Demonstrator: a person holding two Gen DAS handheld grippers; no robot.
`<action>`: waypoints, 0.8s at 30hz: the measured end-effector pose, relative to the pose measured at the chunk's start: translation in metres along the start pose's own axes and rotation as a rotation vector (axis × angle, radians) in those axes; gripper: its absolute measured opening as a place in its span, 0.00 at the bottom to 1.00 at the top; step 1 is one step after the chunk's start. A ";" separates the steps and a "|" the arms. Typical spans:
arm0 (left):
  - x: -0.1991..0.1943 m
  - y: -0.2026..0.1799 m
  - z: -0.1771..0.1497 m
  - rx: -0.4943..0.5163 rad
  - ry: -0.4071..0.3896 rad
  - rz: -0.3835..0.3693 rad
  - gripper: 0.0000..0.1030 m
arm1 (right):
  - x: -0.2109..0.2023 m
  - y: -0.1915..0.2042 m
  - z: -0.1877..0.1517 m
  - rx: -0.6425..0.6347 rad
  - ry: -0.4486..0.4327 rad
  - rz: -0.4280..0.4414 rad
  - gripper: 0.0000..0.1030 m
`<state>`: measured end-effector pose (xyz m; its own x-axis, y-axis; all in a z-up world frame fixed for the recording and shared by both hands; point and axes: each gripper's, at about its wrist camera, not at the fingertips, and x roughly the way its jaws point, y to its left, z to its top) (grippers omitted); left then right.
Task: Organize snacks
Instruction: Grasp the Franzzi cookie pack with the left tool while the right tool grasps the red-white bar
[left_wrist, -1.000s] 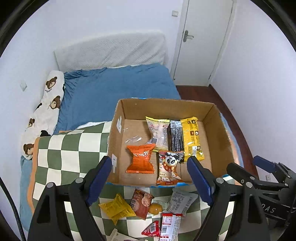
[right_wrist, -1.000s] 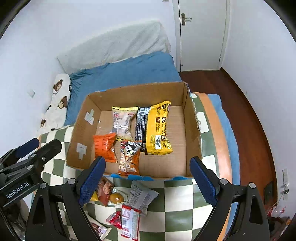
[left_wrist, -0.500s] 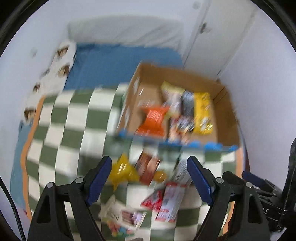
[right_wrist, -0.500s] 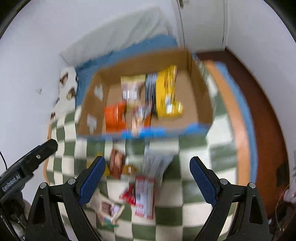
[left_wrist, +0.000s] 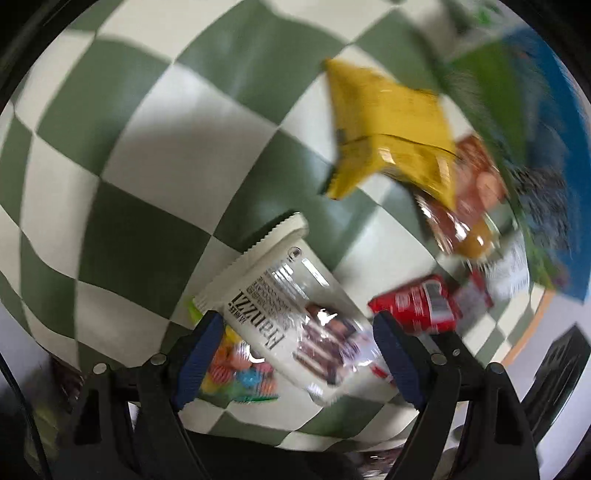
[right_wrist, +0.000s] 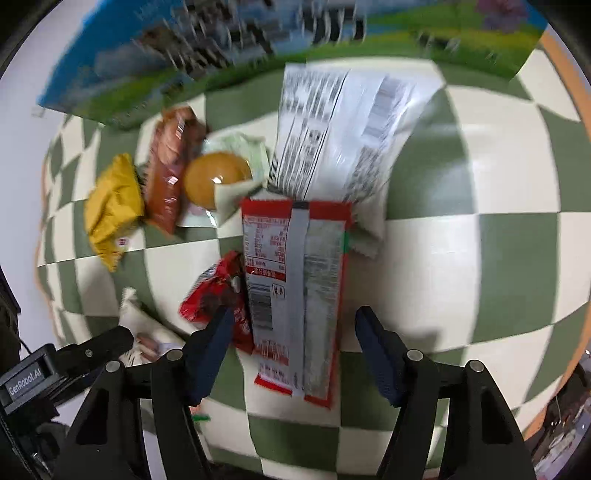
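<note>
Both wide-open tongs, left (left_wrist: 299, 347) and right (right_wrist: 295, 343), have dropped over 2 packets: white (left_wrist: 295, 325), red (right_wrist: 295, 295).

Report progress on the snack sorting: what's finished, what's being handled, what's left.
Done: nothing can be confirmed; only the box's printed side shows, not its inside. In hand: nothing is gripped yet. The left gripper is open around the white packet, and the right gripper is open around the red-and-silver packet. Left: those two, plus the yellow bag, brown packet, small red wrapper and others on the checkered blanket.
</note>
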<state>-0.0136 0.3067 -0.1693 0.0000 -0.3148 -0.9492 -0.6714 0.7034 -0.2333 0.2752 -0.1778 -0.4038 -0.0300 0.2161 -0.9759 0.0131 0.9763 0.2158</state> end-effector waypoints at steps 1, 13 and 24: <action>0.006 0.001 0.003 -0.017 0.005 0.008 0.80 | 0.004 0.002 -0.001 0.008 -0.016 -0.020 0.68; 0.034 -0.087 -0.016 0.457 -0.110 0.186 0.66 | 0.008 -0.001 -0.030 -0.153 -0.043 -0.157 0.47; -0.023 -0.078 -0.054 0.411 -0.178 0.129 0.69 | 0.000 -0.034 -0.061 -0.029 0.036 -0.044 0.68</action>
<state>-0.0017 0.2245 -0.1180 0.0868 -0.1190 -0.9891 -0.3248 0.9352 -0.1410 0.2137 -0.2109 -0.4096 -0.0663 0.1724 -0.9828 -0.0178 0.9846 0.1739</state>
